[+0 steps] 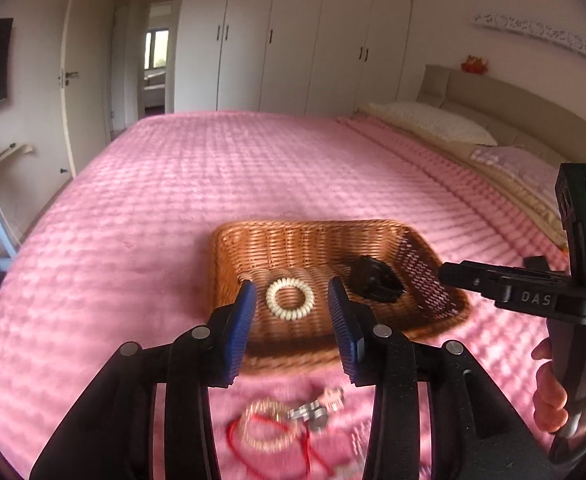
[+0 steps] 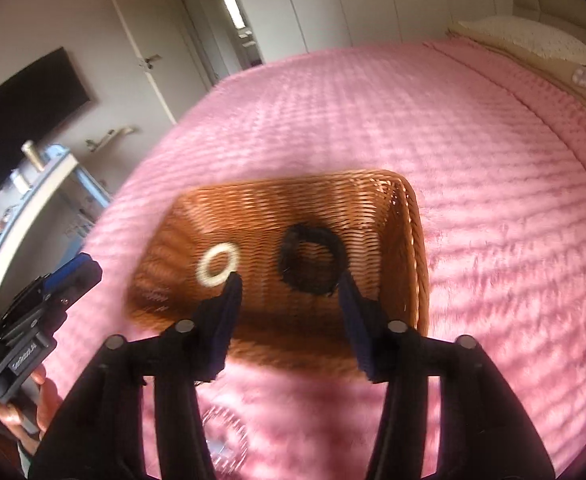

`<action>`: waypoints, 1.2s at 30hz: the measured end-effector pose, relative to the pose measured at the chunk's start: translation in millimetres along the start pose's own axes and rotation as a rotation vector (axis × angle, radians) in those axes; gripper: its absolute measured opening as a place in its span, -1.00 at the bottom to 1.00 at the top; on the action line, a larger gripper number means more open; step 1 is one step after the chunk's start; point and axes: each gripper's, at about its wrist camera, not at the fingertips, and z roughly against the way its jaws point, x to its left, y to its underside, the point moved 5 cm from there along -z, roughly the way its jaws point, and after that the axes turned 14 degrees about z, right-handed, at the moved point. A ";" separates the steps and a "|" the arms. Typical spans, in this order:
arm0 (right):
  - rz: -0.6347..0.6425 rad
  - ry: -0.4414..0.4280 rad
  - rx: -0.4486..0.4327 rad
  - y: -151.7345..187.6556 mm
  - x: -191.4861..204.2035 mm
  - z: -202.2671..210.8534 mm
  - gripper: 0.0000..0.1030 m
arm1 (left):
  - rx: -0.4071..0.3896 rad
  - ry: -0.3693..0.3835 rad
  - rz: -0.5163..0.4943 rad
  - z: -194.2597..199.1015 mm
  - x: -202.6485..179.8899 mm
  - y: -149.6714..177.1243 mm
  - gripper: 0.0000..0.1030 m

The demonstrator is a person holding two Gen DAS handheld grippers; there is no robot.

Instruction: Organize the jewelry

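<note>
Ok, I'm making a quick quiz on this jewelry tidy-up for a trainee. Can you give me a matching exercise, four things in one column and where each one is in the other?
Things:
1. cream spiral hair tie
2. black scrunchie
3. red cord bracelet
4. white pillow

Places:
A. at the head of the bed
B. in the wicker basket, left part
C. on the pink bedspread, in front of the basket
D. in the basket, right part

Pairs: 1-B, 2-D, 3-C, 4-A
</note>
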 end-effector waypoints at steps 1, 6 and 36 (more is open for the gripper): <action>0.004 -0.005 -0.010 2.7 4.1 9.0 -0.05 | -0.005 0.002 -0.003 9.1 -0.5 2.7 -0.29; 0.034 0.007 -0.040 32.0 23.0 44.7 -0.04 | -0.014 0.017 -0.003 52.2 0.4 29.8 -0.29; 0.037 -0.056 0.109 171.6 44.0 6.6 -0.50 | 0.285 -0.002 -0.061 8.8 -39.9 195.5 -0.50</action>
